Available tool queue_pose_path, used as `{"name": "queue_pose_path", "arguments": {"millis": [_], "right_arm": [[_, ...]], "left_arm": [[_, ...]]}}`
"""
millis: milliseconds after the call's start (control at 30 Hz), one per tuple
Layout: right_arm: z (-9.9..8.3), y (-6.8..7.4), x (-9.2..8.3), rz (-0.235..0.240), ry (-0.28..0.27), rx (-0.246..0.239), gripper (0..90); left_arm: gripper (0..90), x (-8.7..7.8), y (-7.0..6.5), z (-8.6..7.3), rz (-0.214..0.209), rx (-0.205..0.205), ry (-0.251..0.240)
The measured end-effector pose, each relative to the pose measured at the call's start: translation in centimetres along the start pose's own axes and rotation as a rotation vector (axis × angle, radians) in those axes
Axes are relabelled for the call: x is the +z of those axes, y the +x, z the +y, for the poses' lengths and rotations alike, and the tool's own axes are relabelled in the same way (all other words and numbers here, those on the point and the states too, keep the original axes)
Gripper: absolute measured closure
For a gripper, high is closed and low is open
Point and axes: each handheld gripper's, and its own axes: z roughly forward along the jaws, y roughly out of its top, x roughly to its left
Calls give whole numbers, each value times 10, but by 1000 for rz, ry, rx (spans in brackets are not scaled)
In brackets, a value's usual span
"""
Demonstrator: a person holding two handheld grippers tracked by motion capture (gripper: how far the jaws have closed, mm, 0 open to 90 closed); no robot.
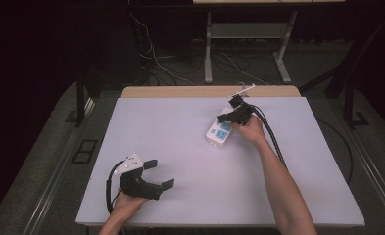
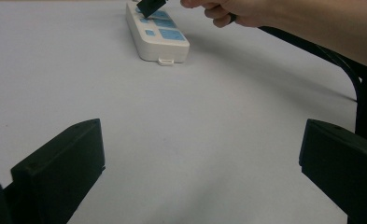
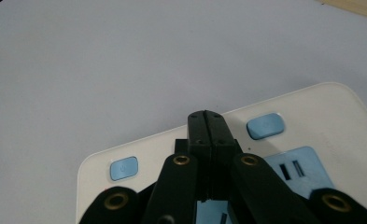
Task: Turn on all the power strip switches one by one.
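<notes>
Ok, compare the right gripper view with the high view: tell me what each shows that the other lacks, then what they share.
Right gripper view alone: the right gripper seen from close up, its jaws pressed together, tips over the power strip between two blue power buttons, plus the socket slots. High view alone: the left gripper held open near the table's front left, both forearms, the trailing cables, the floor and a stand beyond the table. Both: the white power strip with blue sockets, the pale table, and the right gripper at the strip.

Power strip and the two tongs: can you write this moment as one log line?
right tongs: shut, over power strip | left tongs: open, apart, holding nothing | table
</notes>
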Motion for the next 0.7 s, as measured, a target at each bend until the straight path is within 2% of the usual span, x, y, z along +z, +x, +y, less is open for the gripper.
{"name": "queue_pose_path", "arguments": {"millis": [367, 700], "right_arm": [[11, -6, -19, -16, -22, 5, 900], [21, -12, -23, -47, -17, 12, 900]], "left_arm": [[0, 0, 0, 0, -2, 3, 3], [0, 1, 0, 0, -3, 4, 4]]}}
